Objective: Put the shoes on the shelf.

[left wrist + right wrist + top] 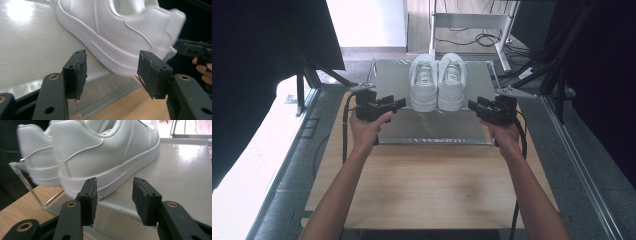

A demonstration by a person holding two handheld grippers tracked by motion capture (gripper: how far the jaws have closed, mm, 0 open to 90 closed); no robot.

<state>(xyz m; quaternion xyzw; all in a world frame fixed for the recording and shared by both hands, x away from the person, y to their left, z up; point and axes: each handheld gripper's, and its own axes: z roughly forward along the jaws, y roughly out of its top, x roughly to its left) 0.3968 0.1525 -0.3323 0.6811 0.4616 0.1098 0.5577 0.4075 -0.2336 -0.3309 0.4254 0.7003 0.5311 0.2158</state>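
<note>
The pair of white sneakers sits side by side on a shiny raised shelf [432,131] at the far end of the table [427,190], toes pointing away. The left gripper [398,103] stands just beside the outer side of the left sneaker [423,82], its jaws wide apart with nothing between them. The right gripper [473,105] mirrors it beside the right sneaker [452,80], jaws parted somewhat less and likewise empty.

From the left gripper view, the left sneaker's heel lies just ahead of the jaws. To grip well, I would judge each gripper should go straight in at the heel, take the collar or heel wall between its pads, close firmly, and both should lift together so the pair stays aligned.
</note>
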